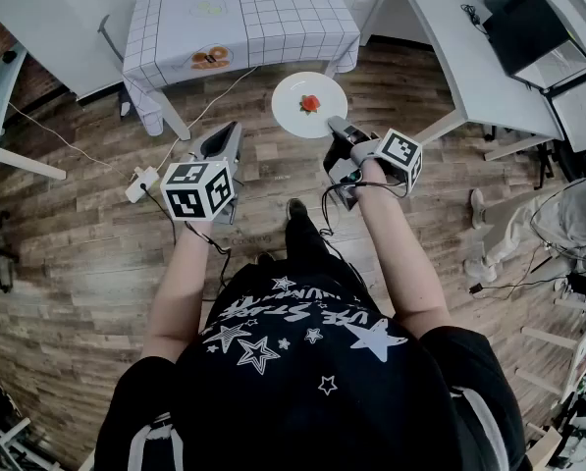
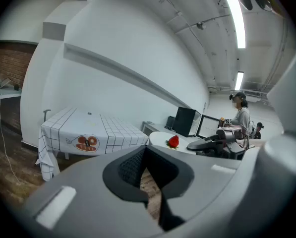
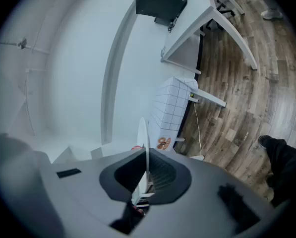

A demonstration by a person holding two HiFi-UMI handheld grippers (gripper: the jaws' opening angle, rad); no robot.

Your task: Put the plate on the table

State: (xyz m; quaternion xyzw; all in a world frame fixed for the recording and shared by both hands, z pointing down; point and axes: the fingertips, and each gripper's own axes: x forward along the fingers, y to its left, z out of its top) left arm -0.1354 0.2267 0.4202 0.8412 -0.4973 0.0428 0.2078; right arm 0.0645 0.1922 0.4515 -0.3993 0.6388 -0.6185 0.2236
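Observation:
A white plate [image 1: 293, 106] carrying a red strawberry [image 1: 311, 103] hangs above the wooden floor, in front of the table with the checked cloth [image 1: 234, 18]. My right gripper [image 1: 334, 126] is shut on the plate's near rim. In the right gripper view the plate [image 3: 144, 133] stands edge-on between the pads, with the clothed table [image 3: 175, 108] beyond. My left gripper [image 1: 229, 133] is beside it on the left, shut and holding nothing. The left gripper view shows the plate [image 2: 162, 139], the strawberry [image 2: 173, 142] and the table [image 2: 88, 128] ahead.
White desks [image 1: 469, 57] with a black computer [image 1: 528, 27] stand at the right. A power strip [image 1: 140, 183] and its cables lie on the floor at the left. A person's legs [image 1: 528, 224] show at the far right. Another person [image 2: 242, 118] stands by the desks.

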